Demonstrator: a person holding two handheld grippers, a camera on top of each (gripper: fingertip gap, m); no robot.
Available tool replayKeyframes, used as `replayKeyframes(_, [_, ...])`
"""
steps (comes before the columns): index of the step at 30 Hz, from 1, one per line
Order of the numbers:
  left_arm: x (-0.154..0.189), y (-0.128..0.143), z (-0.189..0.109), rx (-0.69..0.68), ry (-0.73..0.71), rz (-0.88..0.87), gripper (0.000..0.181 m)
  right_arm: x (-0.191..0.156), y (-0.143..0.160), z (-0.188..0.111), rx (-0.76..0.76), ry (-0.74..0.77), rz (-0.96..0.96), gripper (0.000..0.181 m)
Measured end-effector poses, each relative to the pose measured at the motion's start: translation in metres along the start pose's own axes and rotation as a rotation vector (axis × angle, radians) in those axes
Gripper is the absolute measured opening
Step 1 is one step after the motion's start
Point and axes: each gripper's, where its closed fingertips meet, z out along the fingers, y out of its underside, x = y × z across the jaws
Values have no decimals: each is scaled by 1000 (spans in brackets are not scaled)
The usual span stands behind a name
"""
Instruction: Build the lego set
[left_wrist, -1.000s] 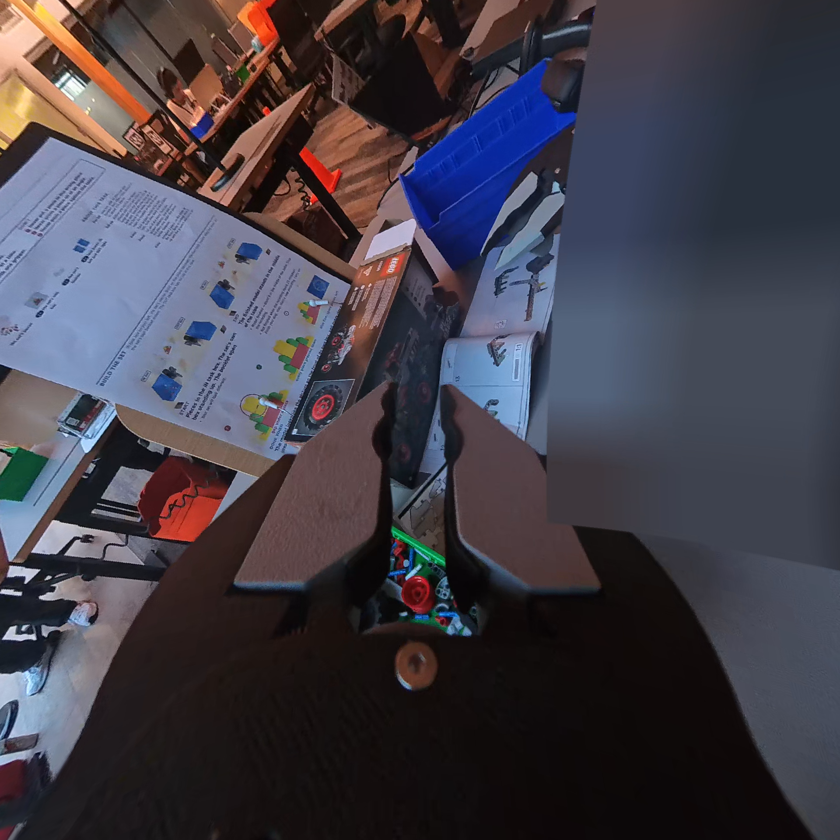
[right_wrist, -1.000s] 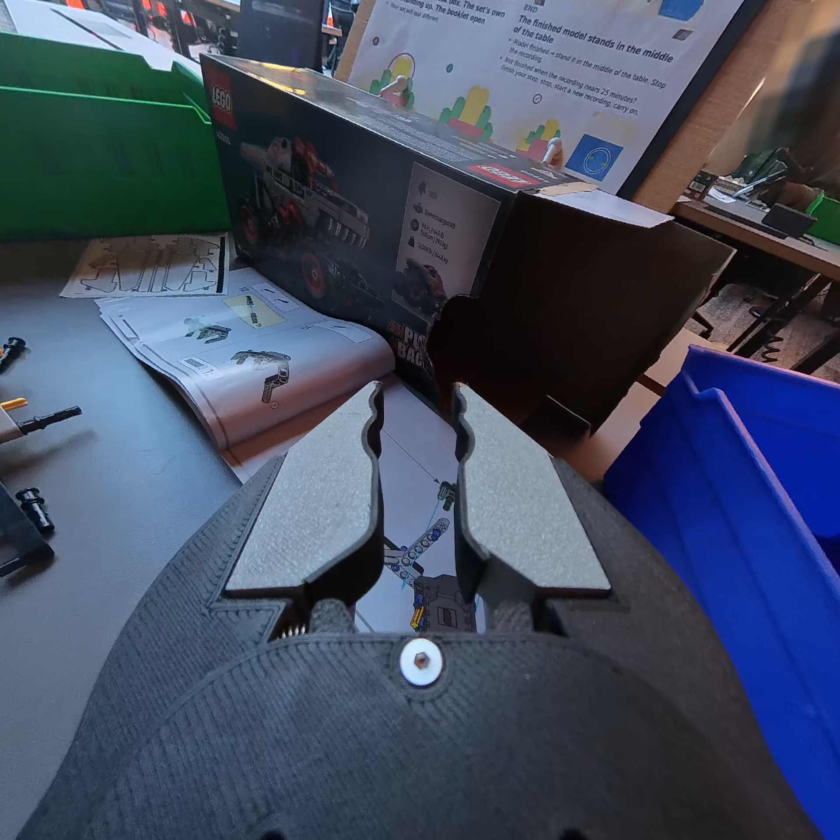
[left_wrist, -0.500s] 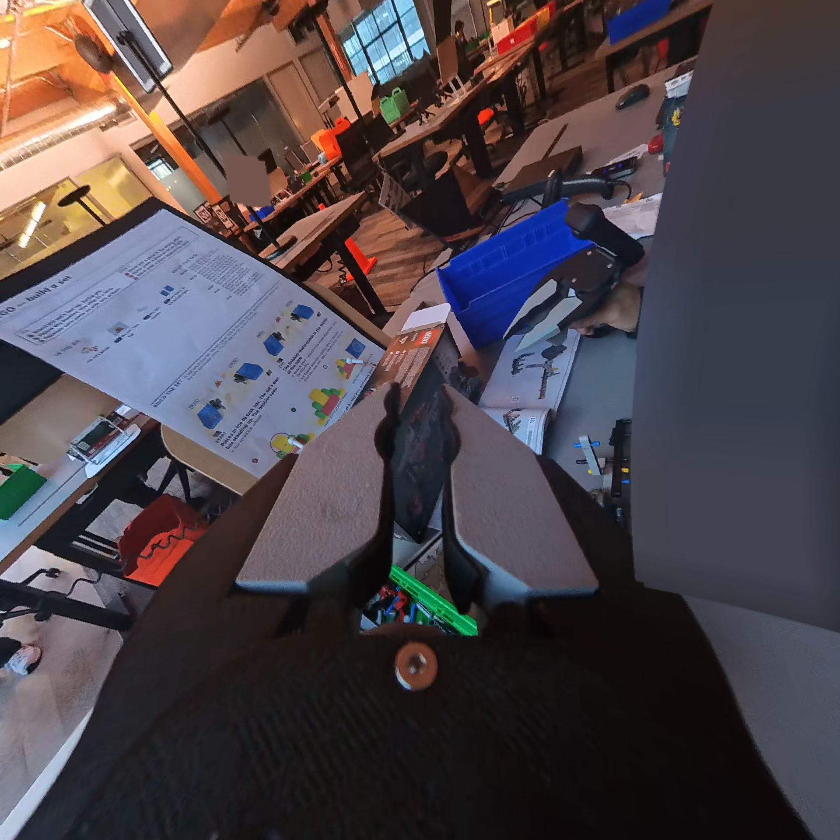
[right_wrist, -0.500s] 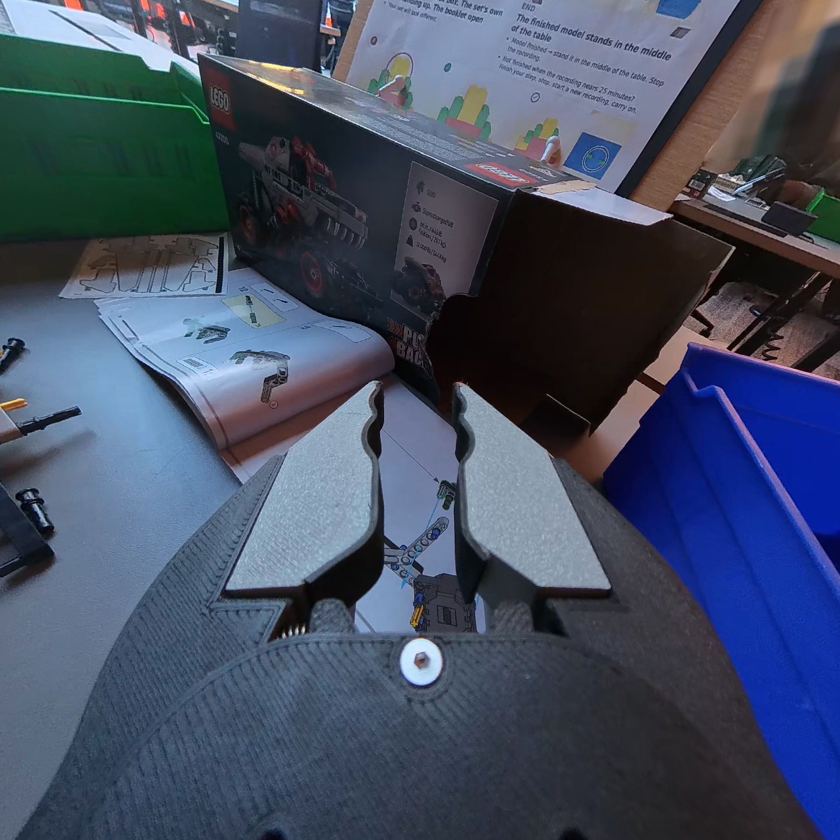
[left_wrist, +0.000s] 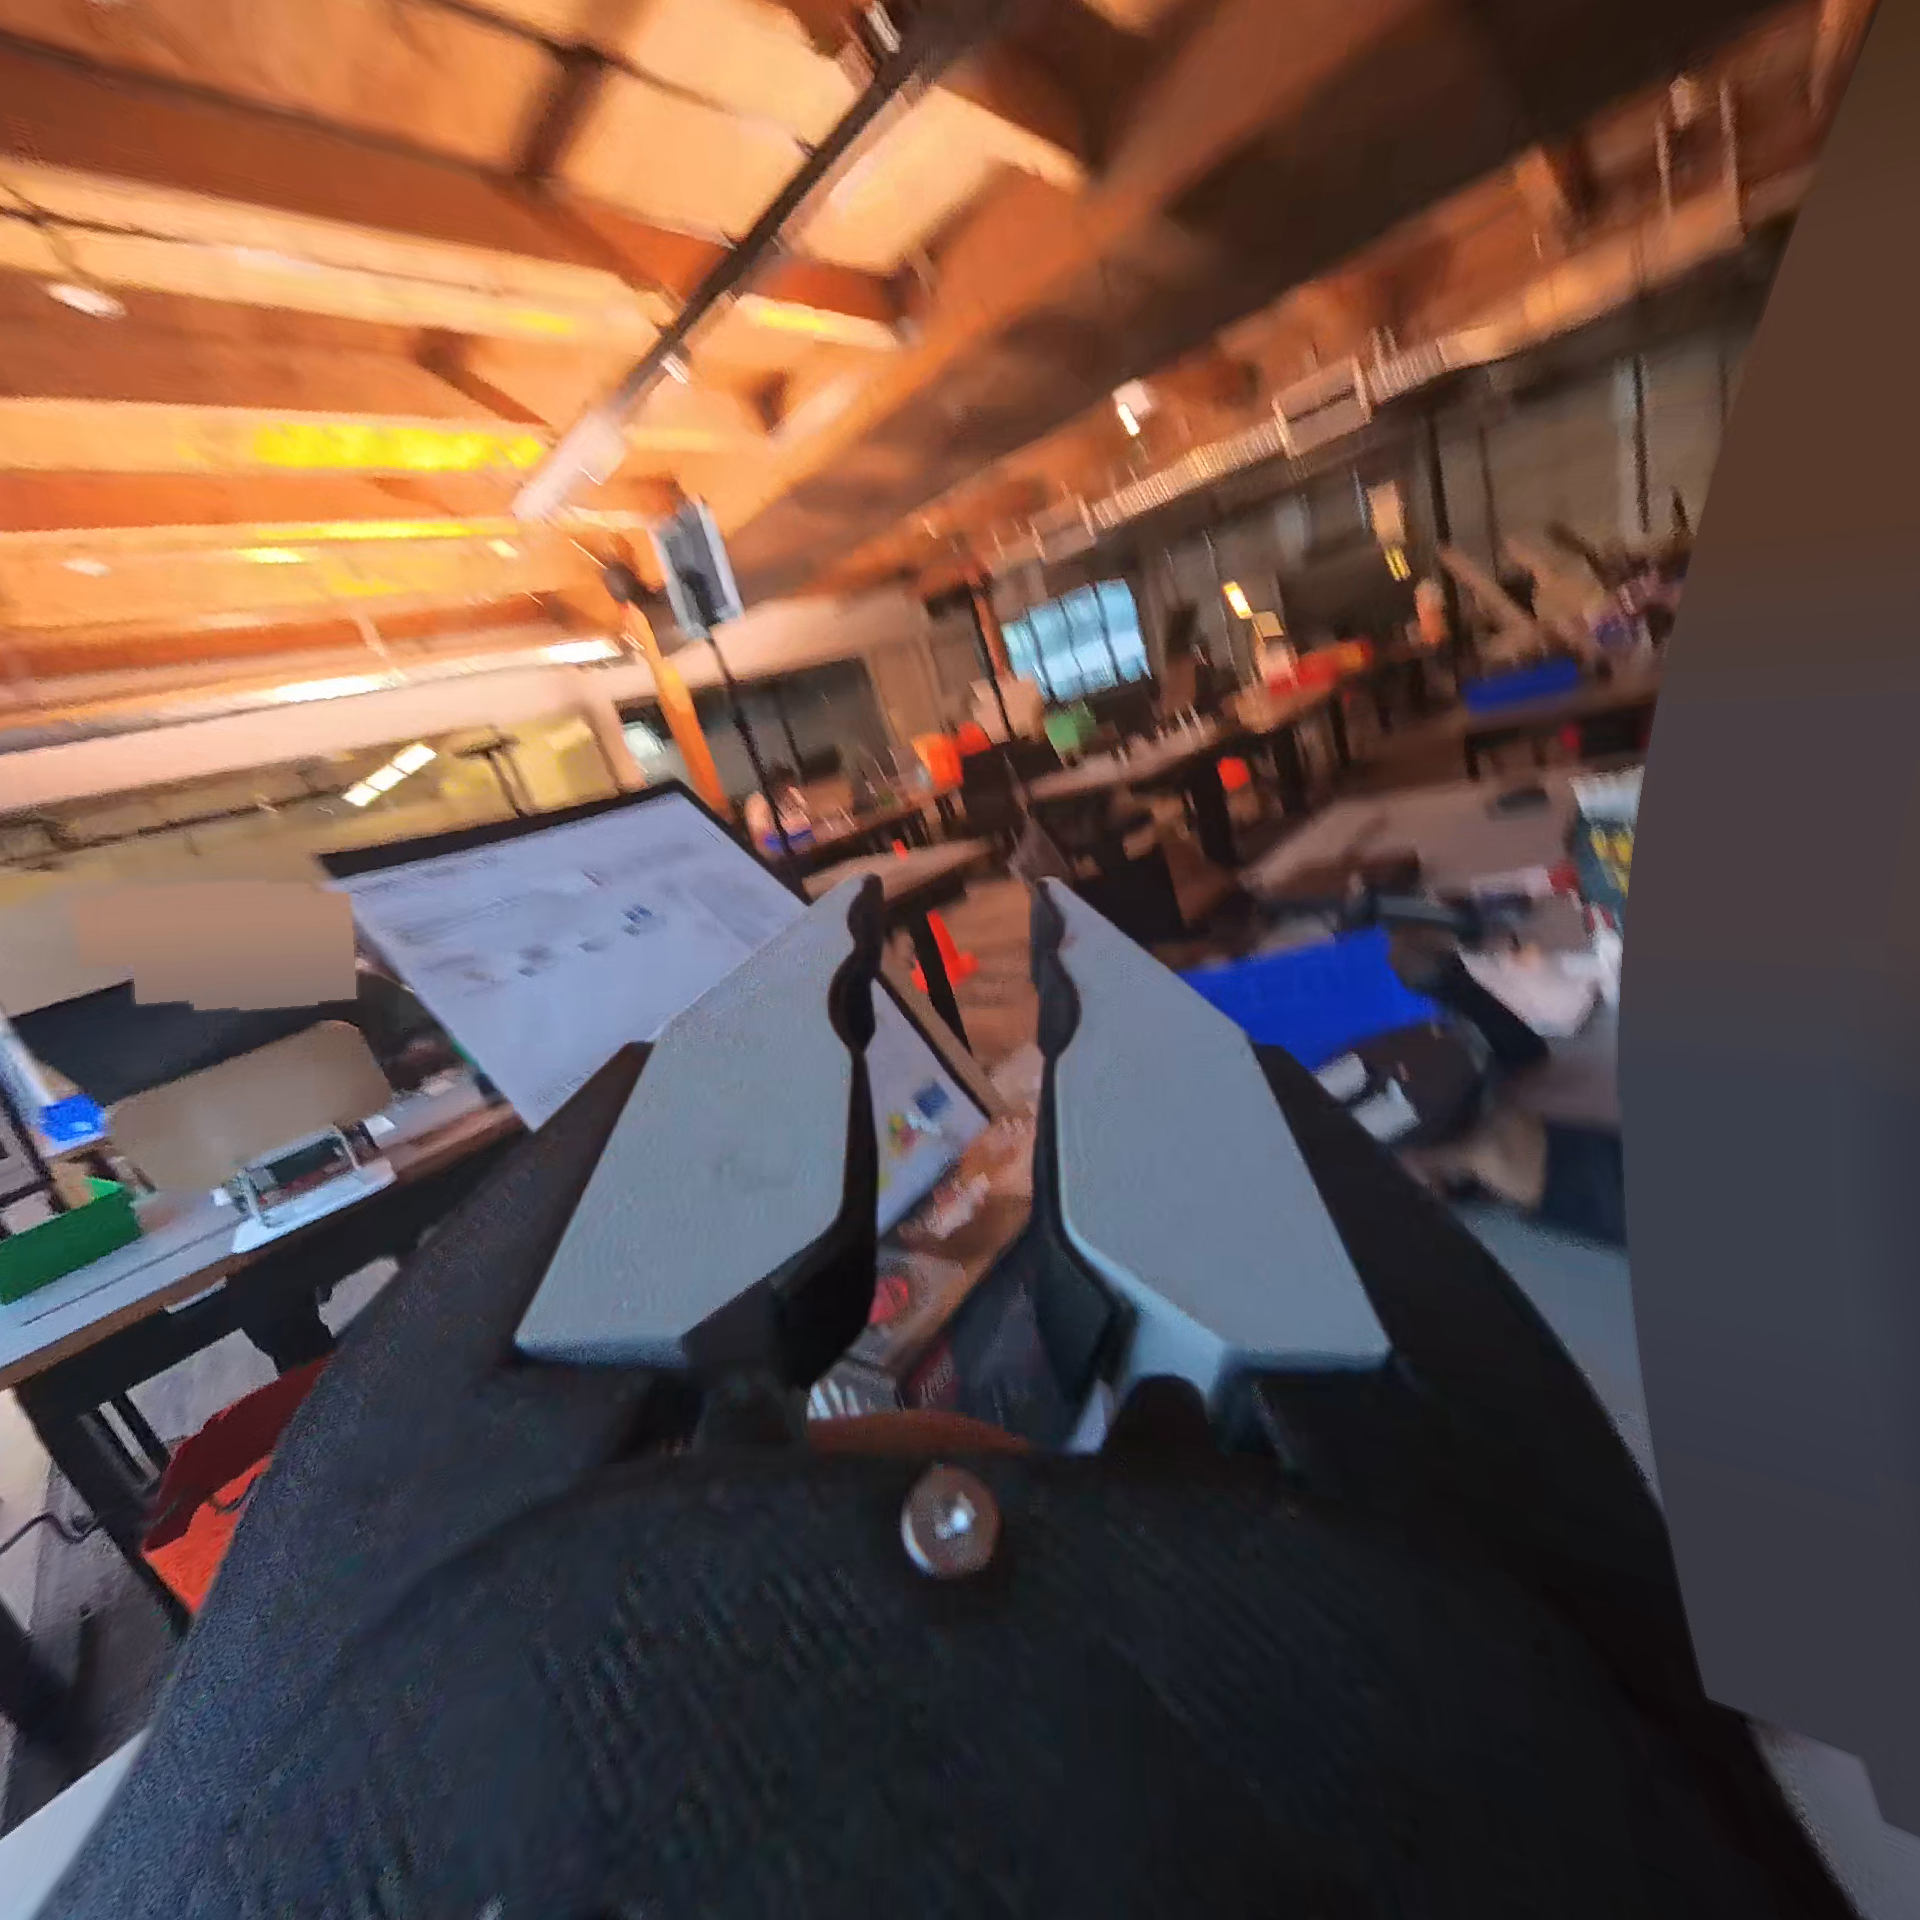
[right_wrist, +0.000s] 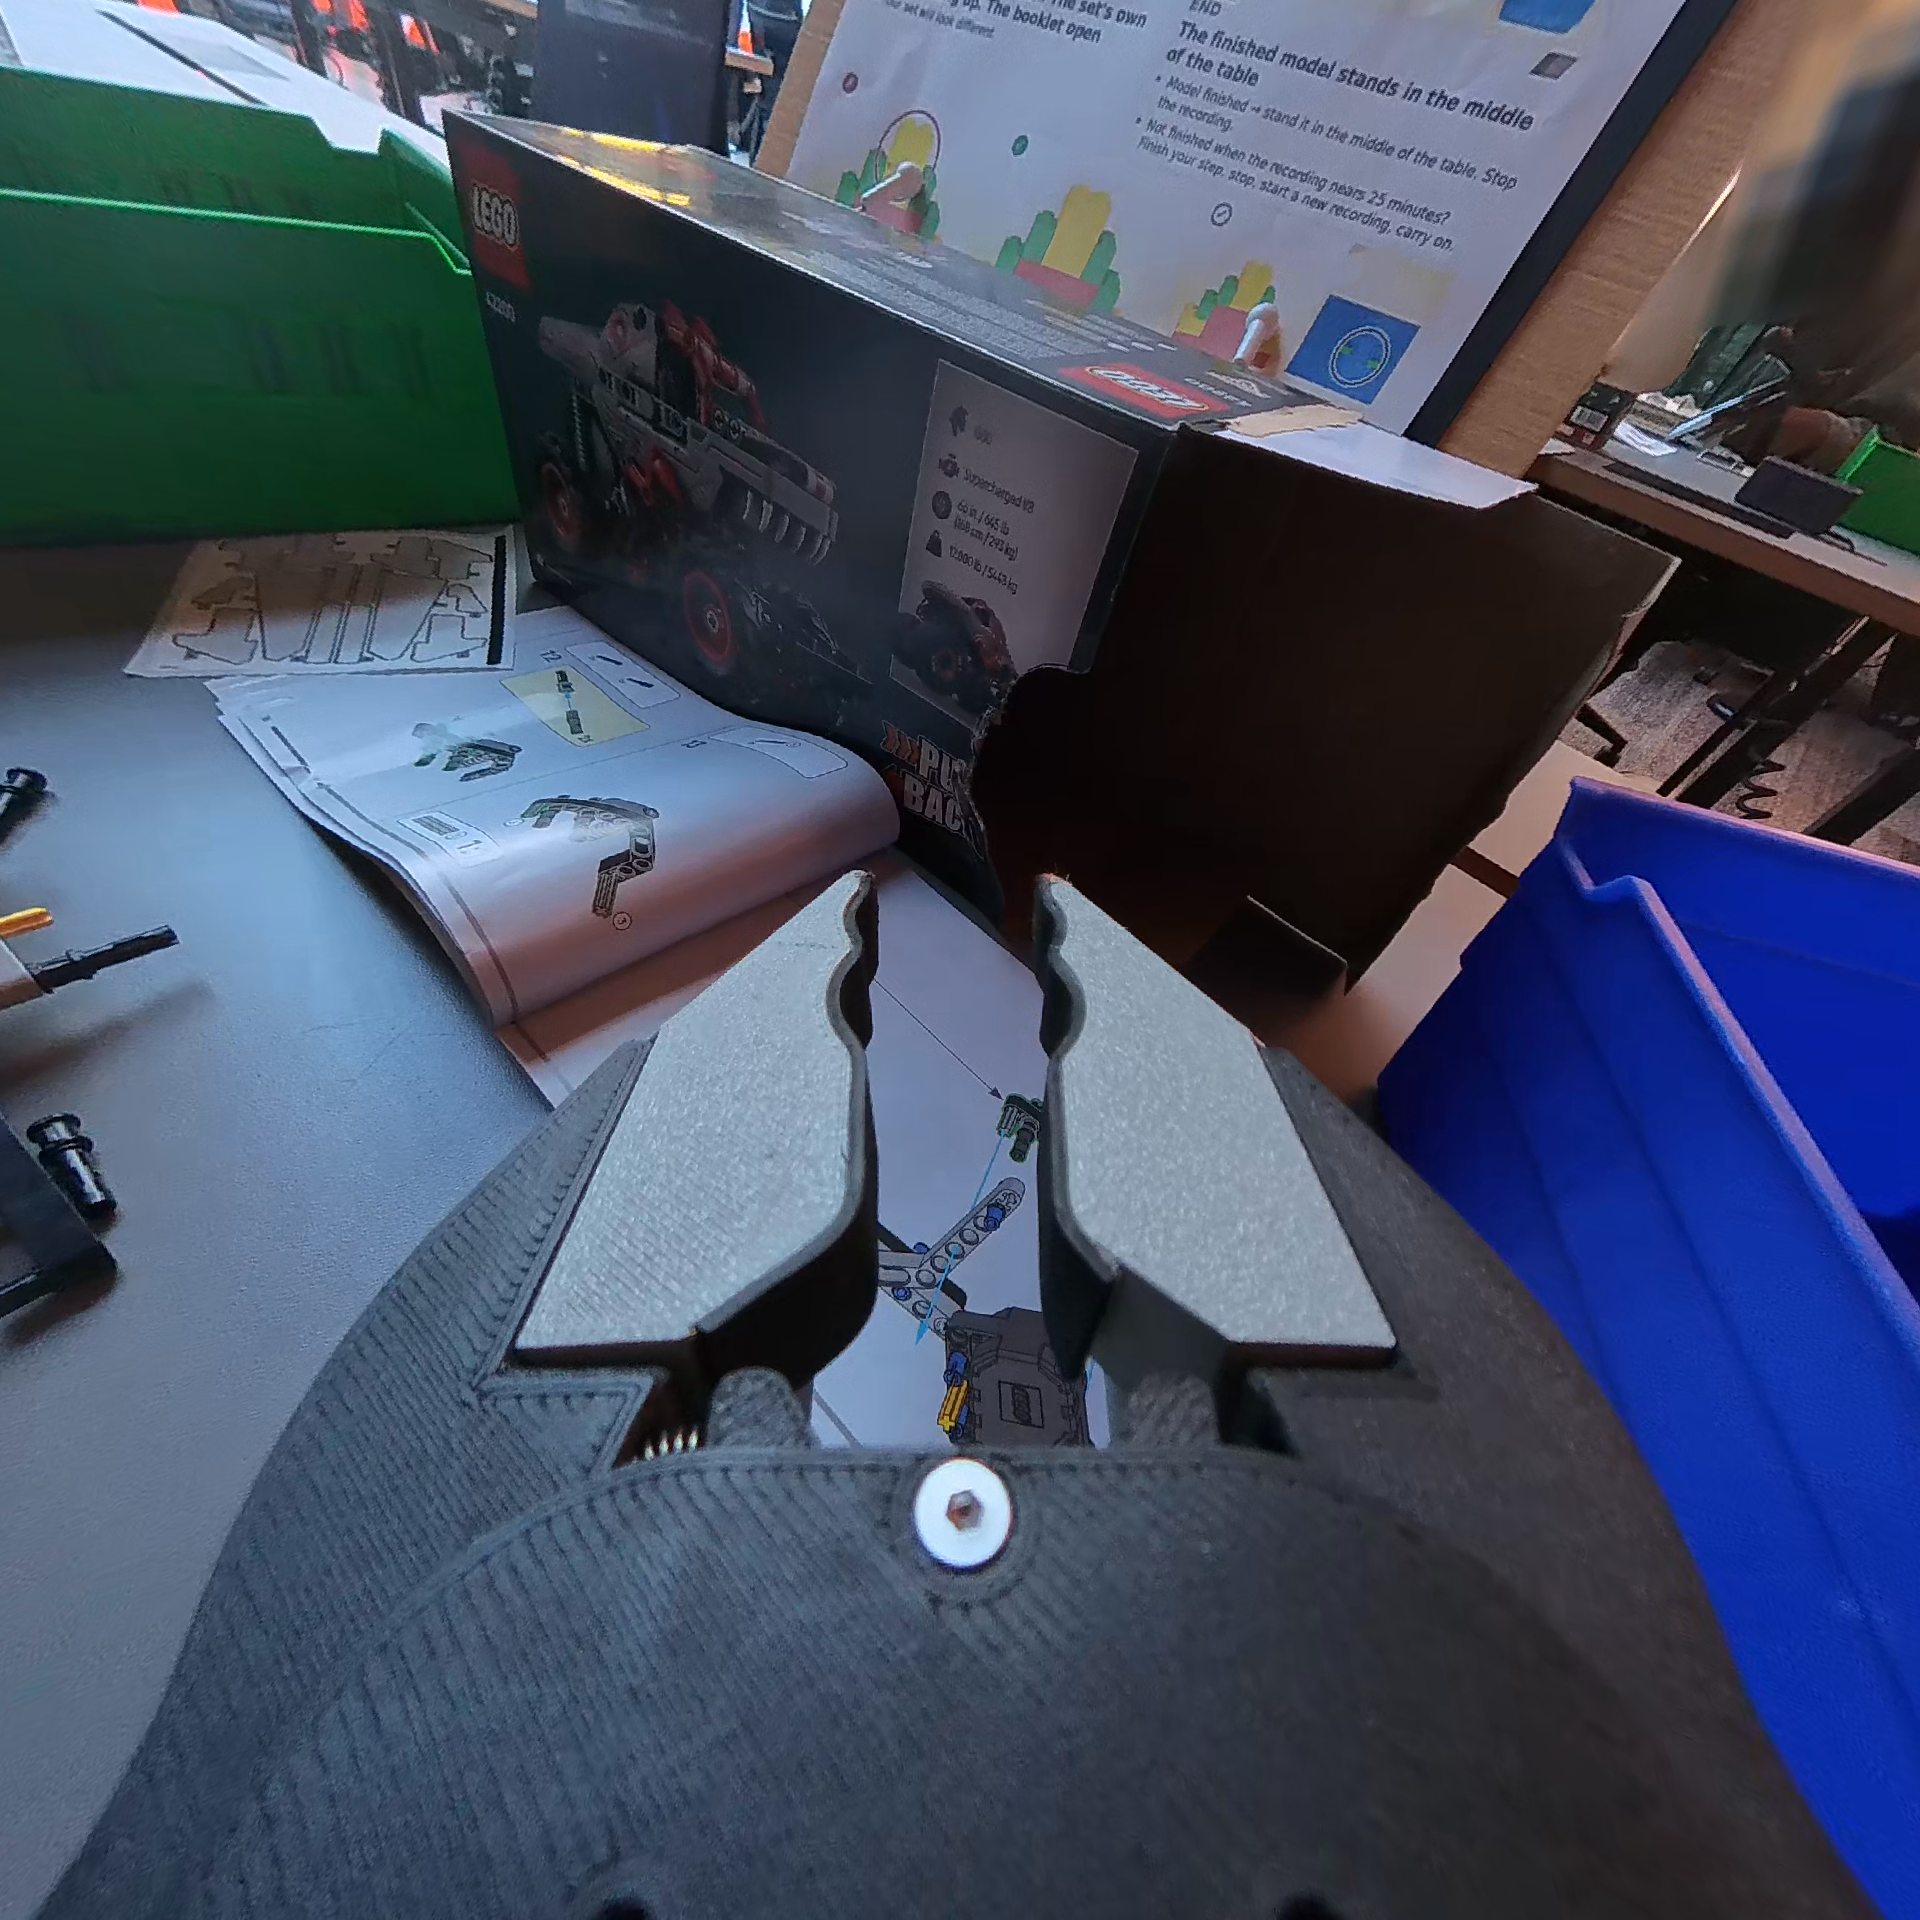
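Workshop ceiling fills the blurred left view; right gripper, like the left gripper, has jaws apart, empty, over booklet beside box on grey table.

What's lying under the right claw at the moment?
The open instruction booklet on the grey table lies under the right claw. Its fingers and body hide most of the near page.

Readable print stands on the black set box, the open booklet and the poster.
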Motion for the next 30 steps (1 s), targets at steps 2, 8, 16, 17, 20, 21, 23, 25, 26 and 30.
replayKeyframes(2, [-17, -19, -11, 132, -91, -51, 19, 0, 0, 0, -1, 0, 1, 26])
replayKeyframes(8, [-15, -16, -12, 102, -68, -81, 2, 0, 2, 2, -10, 0, 2, 26])
replayKeyframes(16, [-13, 0, -3, 34, -48, -86, 2, 1, 2, 2, -11, 1, 3, 26])
replayKeyframes(17, [-17, -6, -6, 70, -72, -90, 0, 0, 2, 2, -13, -1, 3, 26])
replayKeyframes(20, [-32, -32, -23, 240, -141, -137, 0, -2, 6, 3, -36, -10, 3, 25])
replayKeyframes(21, [-34, -33, -26, 245, -144, -154, 0, -3, 7, 4, -43, -13, -1, 25])
replayKeyframes(23, [-31, -25, -21, 179, -101, -169, 0, -4, 9, 6, -55, -14, -12, 24])
replayKeyframes(25, [-26, -16, -15, 131, -75, -171, 0, -6, 10, 7, -65, -15, -25, 24])
replayKeyframes(26, [-25, -15, -13, 128, -70, -168, 0, -6, 10, 8, -70, -14, -31, 24])
replayKeyframes(30, [-20, -6, -6, 84, -56, -147, 0, -8, 7, 5, -68, 7, -80, 12])
